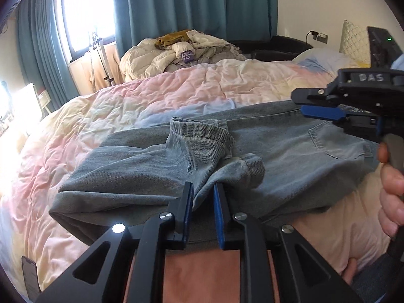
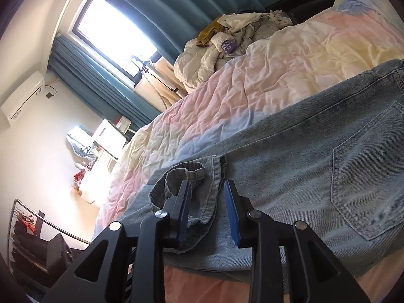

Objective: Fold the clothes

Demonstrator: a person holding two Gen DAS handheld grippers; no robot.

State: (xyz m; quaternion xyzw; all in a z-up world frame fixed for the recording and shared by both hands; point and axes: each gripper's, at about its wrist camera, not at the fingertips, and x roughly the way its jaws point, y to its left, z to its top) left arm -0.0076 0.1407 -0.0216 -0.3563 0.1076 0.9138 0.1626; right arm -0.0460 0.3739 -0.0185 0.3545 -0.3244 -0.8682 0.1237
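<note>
A pair of light blue jeans (image 1: 290, 156) lies folded over on the pastel bed cover, back pocket up, leg hems bunched in the middle. My left gripper (image 1: 203, 189) sits at the near edge of the jeans, jaws narrowly apart with a denim fold between them. My right gripper (image 2: 207, 189) hovers just over the jeans (image 2: 315, 176), jaws apart around the leg hem (image 2: 214, 189). In the left wrist view the right gripper (image 1: 325, 115) shows side-on above the waistband, held by a hand.
The bed cover (image 1: 151, 101) spreads to the left and back. A heap of clothes and a white duvet (image 1: 181, 53) lies at the far side. Teal curtains (image 1: 192, 7) and a bright window stand behind. A phone (image 1: 30, 277) lies at the bed's near left edge.
</note>
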